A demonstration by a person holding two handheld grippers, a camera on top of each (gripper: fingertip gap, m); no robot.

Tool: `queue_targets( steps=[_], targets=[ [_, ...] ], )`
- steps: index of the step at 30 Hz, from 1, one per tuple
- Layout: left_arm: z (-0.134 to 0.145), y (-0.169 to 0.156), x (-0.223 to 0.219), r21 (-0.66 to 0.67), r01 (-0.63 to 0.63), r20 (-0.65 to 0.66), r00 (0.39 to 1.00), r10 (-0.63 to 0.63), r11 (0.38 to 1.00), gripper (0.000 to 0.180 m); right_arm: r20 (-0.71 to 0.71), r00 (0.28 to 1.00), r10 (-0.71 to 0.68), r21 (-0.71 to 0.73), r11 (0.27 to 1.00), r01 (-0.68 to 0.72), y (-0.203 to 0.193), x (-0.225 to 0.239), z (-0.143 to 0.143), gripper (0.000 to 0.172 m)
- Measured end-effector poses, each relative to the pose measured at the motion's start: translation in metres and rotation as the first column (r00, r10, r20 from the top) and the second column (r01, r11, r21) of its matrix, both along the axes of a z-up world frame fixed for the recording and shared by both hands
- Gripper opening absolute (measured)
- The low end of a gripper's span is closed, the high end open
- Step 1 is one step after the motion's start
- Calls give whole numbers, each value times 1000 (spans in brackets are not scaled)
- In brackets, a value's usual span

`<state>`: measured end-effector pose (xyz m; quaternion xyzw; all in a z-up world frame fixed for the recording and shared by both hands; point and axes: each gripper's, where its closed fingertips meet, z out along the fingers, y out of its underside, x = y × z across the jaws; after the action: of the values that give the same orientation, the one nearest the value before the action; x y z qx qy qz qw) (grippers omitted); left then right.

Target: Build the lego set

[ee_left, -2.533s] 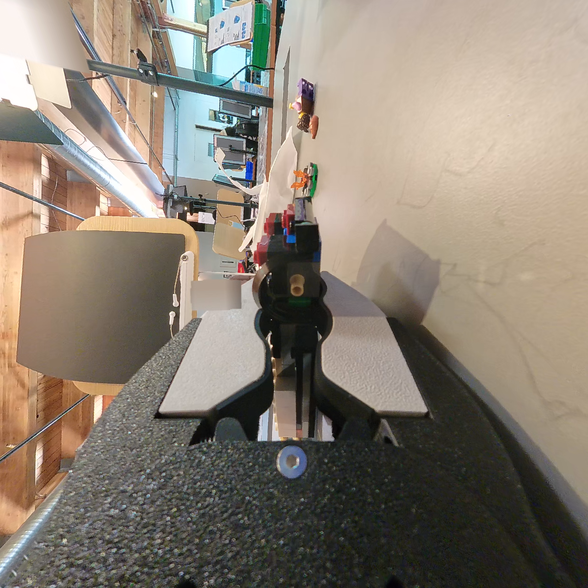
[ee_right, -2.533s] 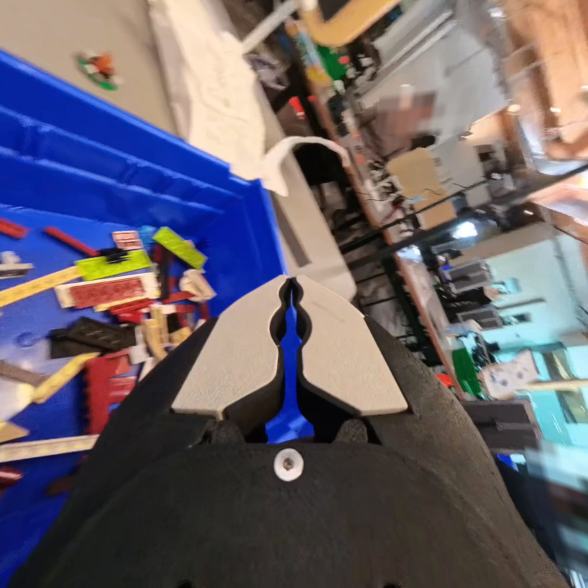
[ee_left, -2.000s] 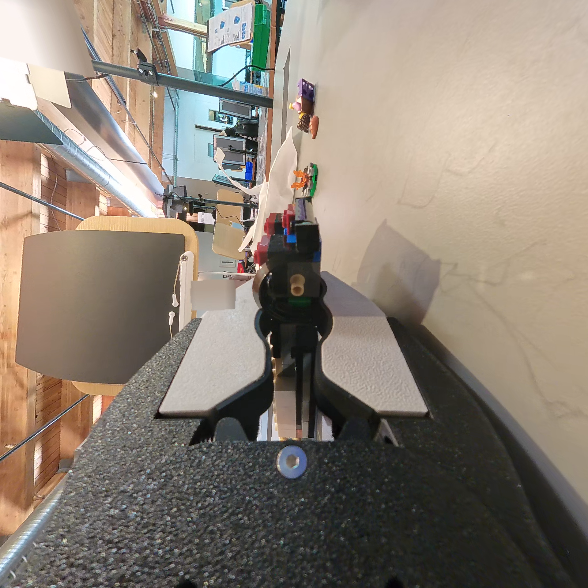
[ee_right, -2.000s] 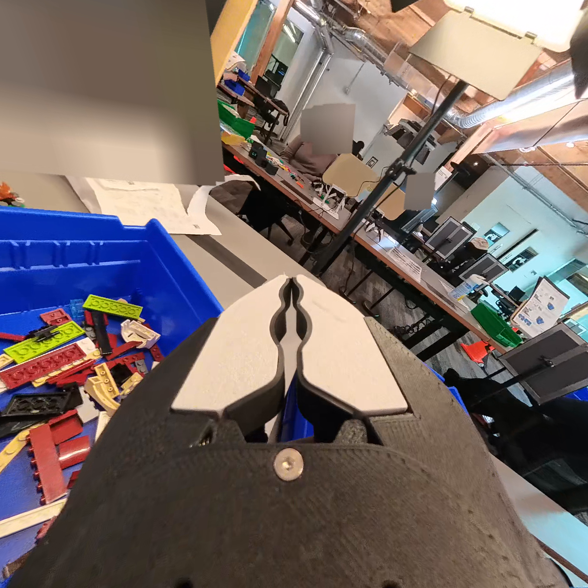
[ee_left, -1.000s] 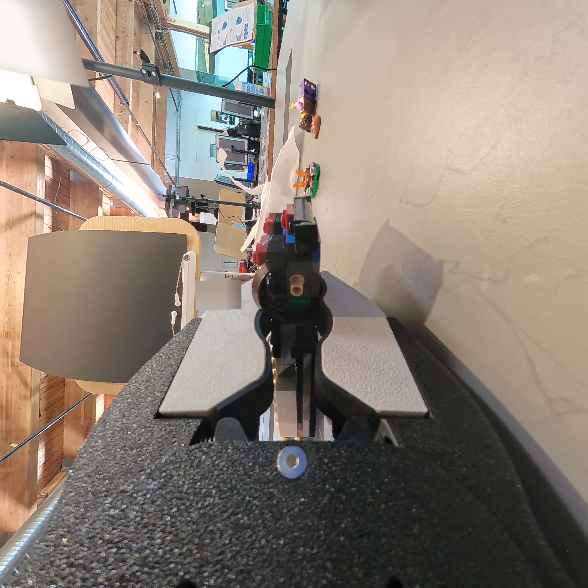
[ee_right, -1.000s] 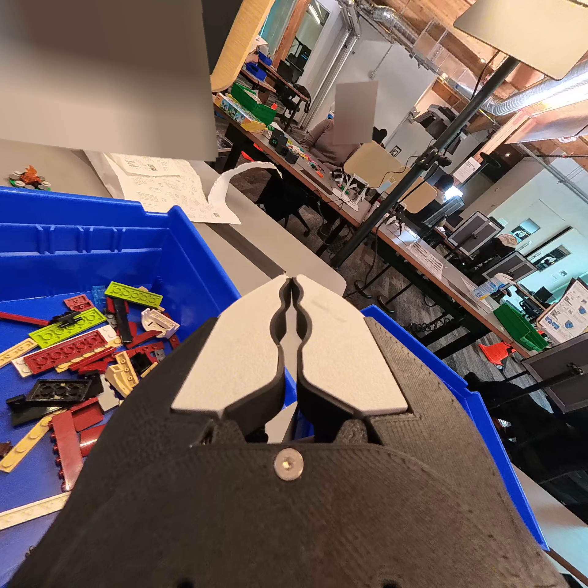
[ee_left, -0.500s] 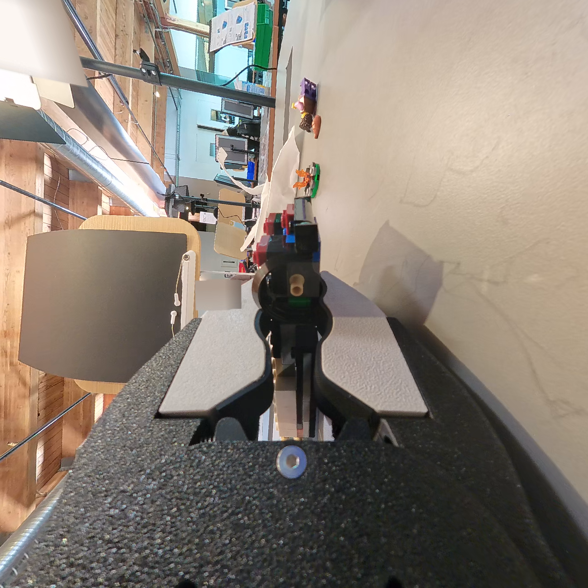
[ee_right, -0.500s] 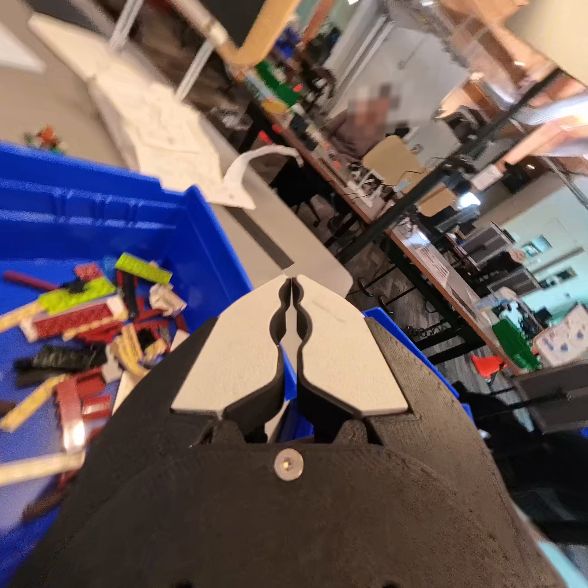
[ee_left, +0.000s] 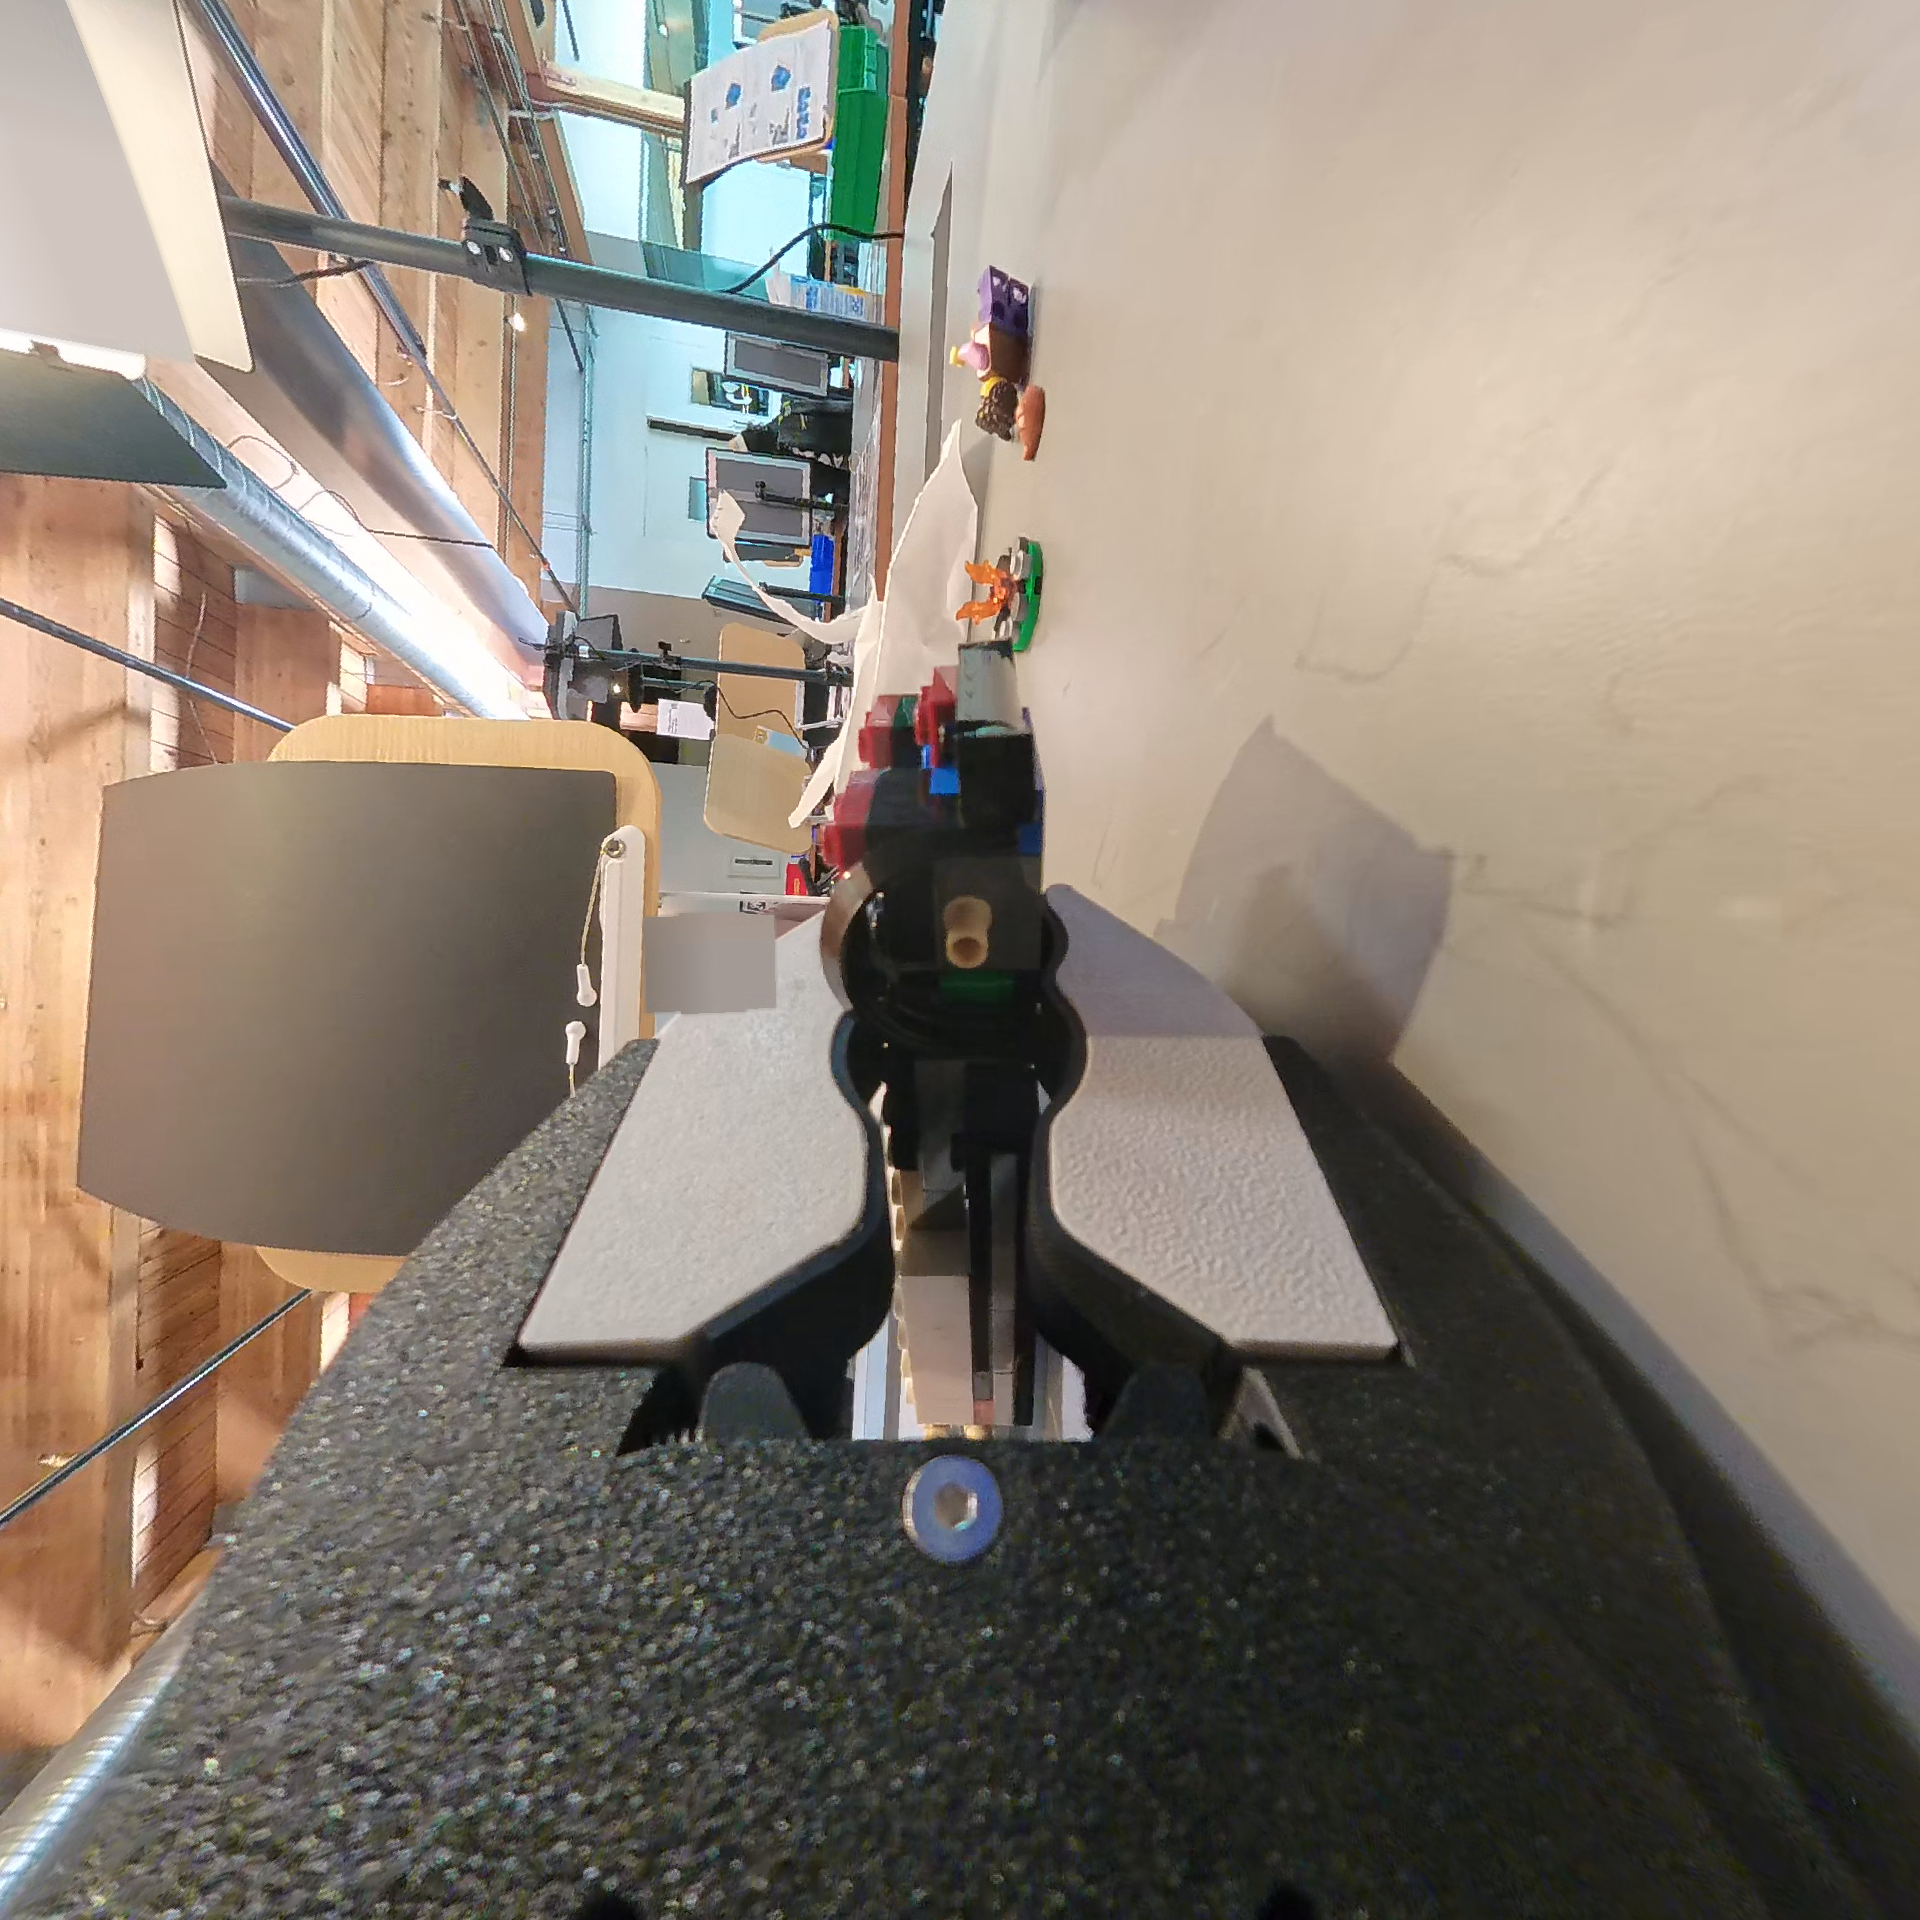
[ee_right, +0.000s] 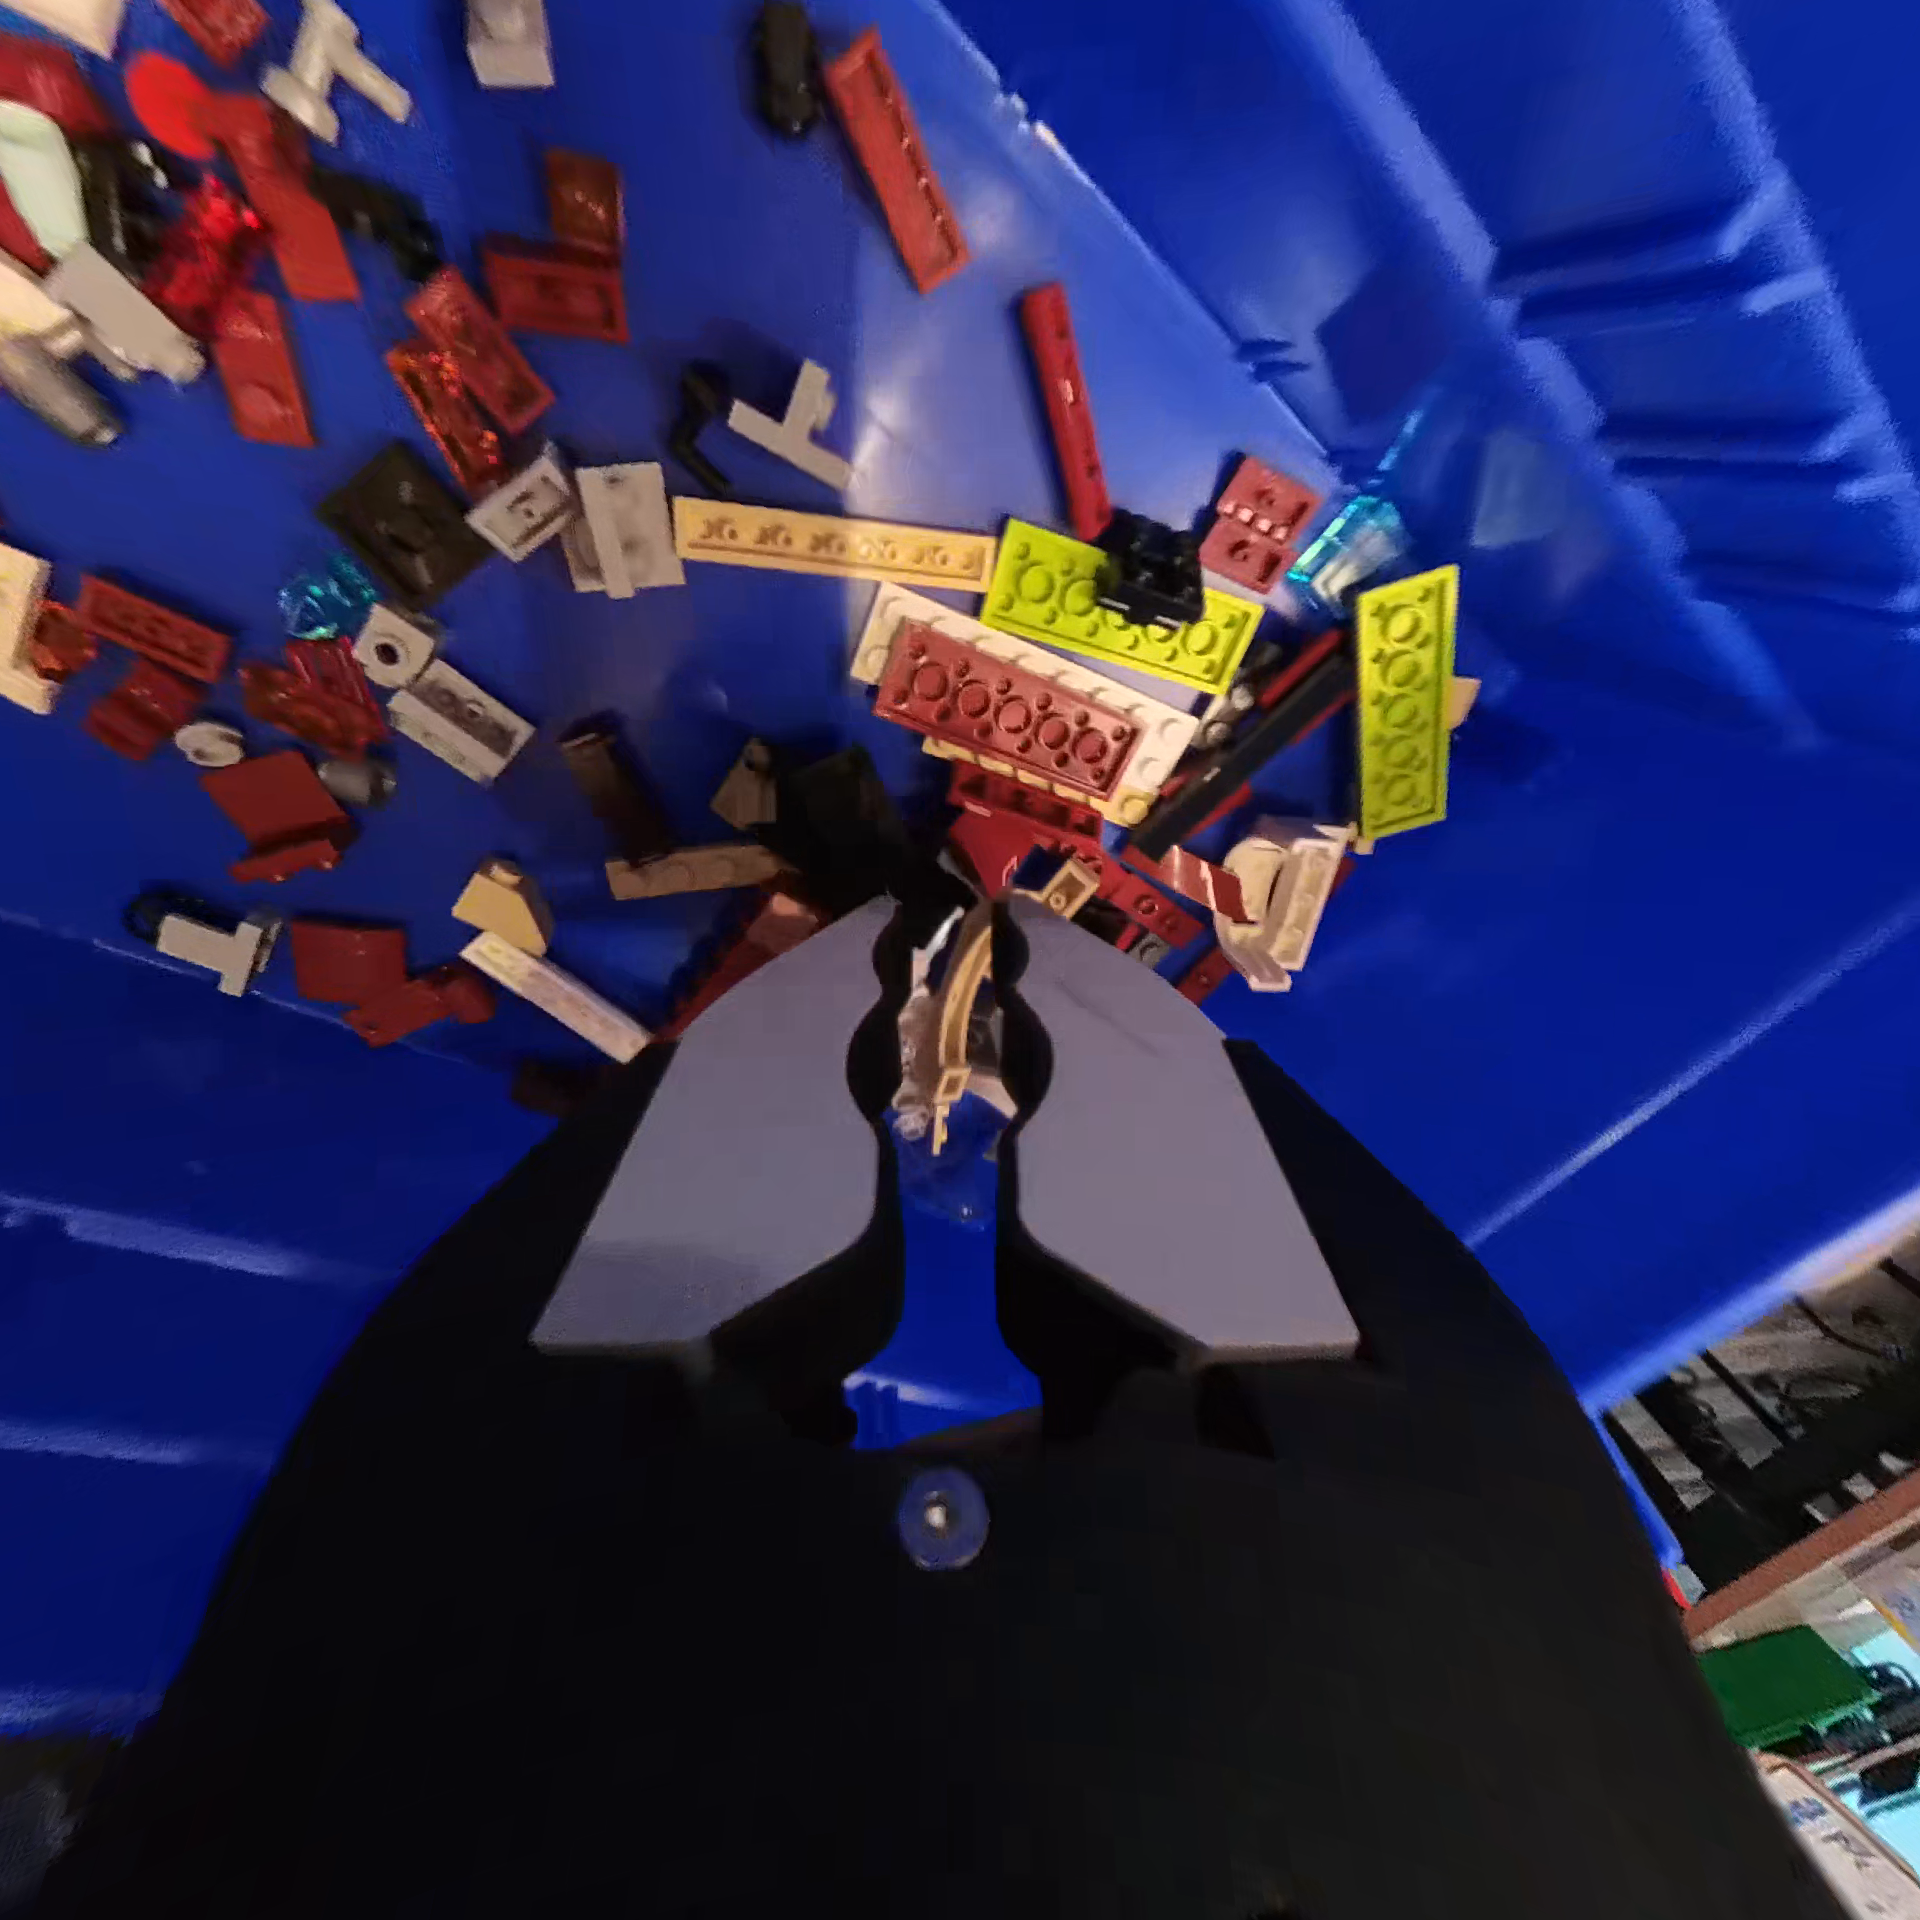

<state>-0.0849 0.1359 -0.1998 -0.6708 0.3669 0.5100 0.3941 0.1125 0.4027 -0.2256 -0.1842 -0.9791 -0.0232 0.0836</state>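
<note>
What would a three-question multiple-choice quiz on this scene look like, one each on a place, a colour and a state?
1. Where do the loose toy bricks lie?
A. In a blue bin
B. On a wooden chair
C. On a sheet of paper

2. What colour are the two long plates with round studs at the right of the pile?
A. Orange
B. Lime green
C. Purple

3. What is the state of the left tool?
A. Wide open with nothing in it
B. Closed on a brick-built model
C. Lying flat under a sheet of paper

Answers:
1. A: the loose toy bricks are scattered over the floor of the blue bin.
2. B: both long plates are lime green.
3. B: the left tool has its fingers closed against a mostly black brick-built model beside the pale table.
</note>
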Motion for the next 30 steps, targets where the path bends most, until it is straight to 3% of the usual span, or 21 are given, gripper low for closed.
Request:
queue_targets(
  steps=[1,6,17,30],
  targets=[
    [0,0,0,0,1,2,1000,-1,1000,26,11,1000,6,-11,1000,-6,-2,-1,-3,11],
    [1,0,0,5,3,10,1000,-3,1000,26,54,998,-14,32,999,12,7,3,1,3],
    [1,0,1,9,6,19,1000,-6,1000,26,-92,984,-152,59,986,158,38,5,56,3],
    [-1,1,1,2,3,14,1000,-3,1000,26,-47,992,-116,-14,993,115,18,8,38,3]
  ],
)
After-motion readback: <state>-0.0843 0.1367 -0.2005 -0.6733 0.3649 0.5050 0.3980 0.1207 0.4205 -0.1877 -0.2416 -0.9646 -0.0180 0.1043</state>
